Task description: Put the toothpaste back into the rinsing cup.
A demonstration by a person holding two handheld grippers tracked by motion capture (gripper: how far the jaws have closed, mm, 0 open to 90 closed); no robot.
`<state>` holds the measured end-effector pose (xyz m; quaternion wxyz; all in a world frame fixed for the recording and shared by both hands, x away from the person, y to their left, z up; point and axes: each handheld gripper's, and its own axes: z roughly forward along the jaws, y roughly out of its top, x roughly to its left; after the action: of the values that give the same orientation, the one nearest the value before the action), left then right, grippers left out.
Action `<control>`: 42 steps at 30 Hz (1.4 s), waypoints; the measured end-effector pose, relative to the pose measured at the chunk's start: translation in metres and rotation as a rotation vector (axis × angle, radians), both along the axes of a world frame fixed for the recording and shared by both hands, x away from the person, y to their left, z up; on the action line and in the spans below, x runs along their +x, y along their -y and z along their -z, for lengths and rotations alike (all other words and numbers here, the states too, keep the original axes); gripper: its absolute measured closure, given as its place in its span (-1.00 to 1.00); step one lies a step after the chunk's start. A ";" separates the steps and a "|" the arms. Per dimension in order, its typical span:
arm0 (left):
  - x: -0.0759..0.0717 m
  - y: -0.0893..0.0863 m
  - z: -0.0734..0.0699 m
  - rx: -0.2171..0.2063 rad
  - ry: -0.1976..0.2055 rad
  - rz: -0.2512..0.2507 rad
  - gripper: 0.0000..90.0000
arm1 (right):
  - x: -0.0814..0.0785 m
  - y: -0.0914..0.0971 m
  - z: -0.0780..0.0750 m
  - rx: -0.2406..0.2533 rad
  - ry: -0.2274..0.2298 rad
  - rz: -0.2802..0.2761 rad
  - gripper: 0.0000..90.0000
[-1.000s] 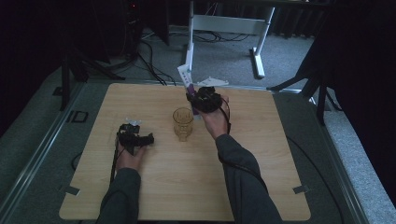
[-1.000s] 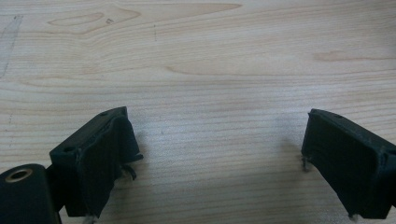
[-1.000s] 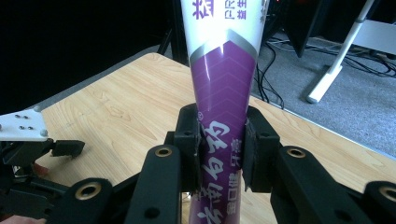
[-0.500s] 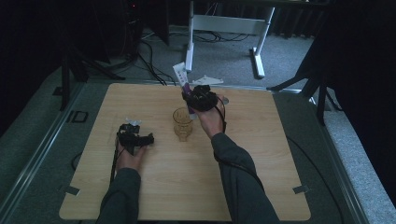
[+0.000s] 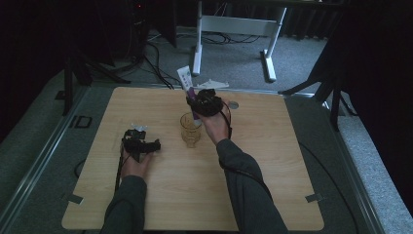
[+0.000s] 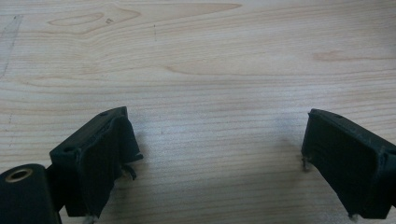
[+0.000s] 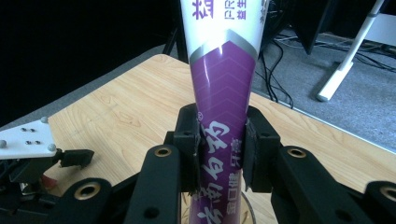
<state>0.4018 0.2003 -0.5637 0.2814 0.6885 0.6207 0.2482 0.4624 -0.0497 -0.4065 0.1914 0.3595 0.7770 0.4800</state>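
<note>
The right gripper [image 7: 219, 149] has its two black jaws pinching a toothpaste tube [image 7: 223, 93] from both sides, pressed flat against its purple lower body. The tube stands nearly upright, its long axis running from the glass below up to the flat, wide white end at the top; in the high view that white end [image 5: 185, 77] leans a little toward the far edge of the table. The tube is smooth, glossy plastic, purple below a silver chevron band and white above, with printed characters running down its length. It widens from the narrow pinched part to the broad top.

Just under the jaws sits a clear glass [image 5: 190, 129], round and amber-tinted, standing upright near the middle of the table, slightly toward the far edge. The lower end of the tube is at or inside its mouth; how deep it goes cannot be told.

The left gripper [image 6: 219, 163] has its jaws spread wide apart with nothing between them, blocky matte black pads over bare wood. In the high view it rests low over the table toward the left edge, well apart from the glass.

The table [image 5: 272, 161] is a pale wood board with visible grain and rounded corners.
</note>
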 end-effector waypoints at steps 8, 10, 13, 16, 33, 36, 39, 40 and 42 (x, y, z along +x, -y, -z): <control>0.000 0.000 0.000 0.000 0.000 0.000 -0.82 | 0.000 -0.003 0.003 -0.002 -0.011 0.004 0.58; 0.000 0.000 0.000 0.000 0.000 0.001 -0.82 | 0.001 -0.004 0.005 -0.004 -0.011 0.001 0.58; 0.000 0.000 0.000 0.001 0.000 0.000 -0.82 | 0.001 -0.004 0.007 -0.005 -0.014 0.004 0.58; 0.000 0.000 0.000 0.001 0.000 0.001 -0.82 | 0.001 -0.003 0.008 0.001 -0.022 0.006 0.58; 0.000 0.000 0.000 0.001 0.001 0.001 -0.82 | -0.001 -0.003 0.012 -0.017 -0.021 0.007 0.57; 0.000 0.000 0.000 0.001 0.001 0.001 -0.82 | 0.000 -0.003 0.012 -0.015 -0.020 0.010 0.57; 0.000 0.000 0.000 0.000 0.001 0.001 -0.82 | 0.000 -0.003 0.012 -0.010 -0.020 0.014 0.57; 0.000 0.000 0.000 0.000 0.001 0.001 -0.82 | 0.000 -0.003 0.012 -0.007 -0.020 0.017 0.57; 0.000 0.000 0.000 0.000 0.000 0.001 -0.82 | 0.001 -0.003 0.010 0.000 -0.020 0.022 0.57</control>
<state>0.4016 0.2002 -0.5637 0.2815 0.6887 0.6204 0.2484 0.4633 -0.0470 -0.4170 0.1887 0.3727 0.7750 0.4741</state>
